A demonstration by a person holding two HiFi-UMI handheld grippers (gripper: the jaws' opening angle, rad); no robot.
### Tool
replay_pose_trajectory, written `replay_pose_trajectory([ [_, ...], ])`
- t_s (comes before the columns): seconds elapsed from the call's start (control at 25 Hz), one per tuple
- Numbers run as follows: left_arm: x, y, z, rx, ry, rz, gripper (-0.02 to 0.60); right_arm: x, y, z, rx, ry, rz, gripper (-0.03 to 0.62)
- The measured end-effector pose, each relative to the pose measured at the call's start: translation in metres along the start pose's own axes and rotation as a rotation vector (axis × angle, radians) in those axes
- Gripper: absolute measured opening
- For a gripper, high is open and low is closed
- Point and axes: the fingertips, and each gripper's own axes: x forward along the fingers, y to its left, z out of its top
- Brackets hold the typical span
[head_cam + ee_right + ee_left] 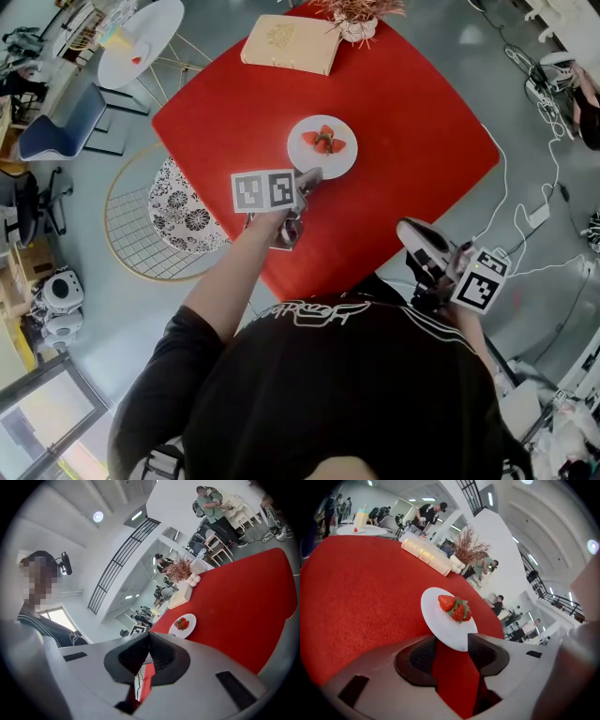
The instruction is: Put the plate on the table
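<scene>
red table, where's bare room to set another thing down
Widest bare stretch: right of the plate, out to the table corner. Smaller patch between book and left corner. Crowded: far edge with book and plant; left gripper at the plate's near rim.

The head view looked steeply down from high above the plate, taking in the whole red table around it and the floor beyond. The left gripper view rode on the left gripper, low and very near the plate, whose closest rim lay at the jaw tips, and faced across it toward the book behind. The right gripper view rode on the right gripper, well back from the plate and off the table's edge, looking almost level. All three shared the plate and table
</scene>
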Motion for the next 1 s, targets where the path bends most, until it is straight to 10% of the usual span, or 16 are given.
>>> replay_pose_trajectory([
  [0.48, -0.006, -0.001, -0.011, 0.176, 0.055, 0.02, 0.221, 0.005, 0.003, -0.007, -0.005, 0.001, -0.015, 0.008],
  [1.0, -0.052, -0.003, -0.021, 0.086, -0.006, -0.054, 0.219, 0.018, 0.032, -0.03, -0.076, 0.034, 0.017, 0.008],
])
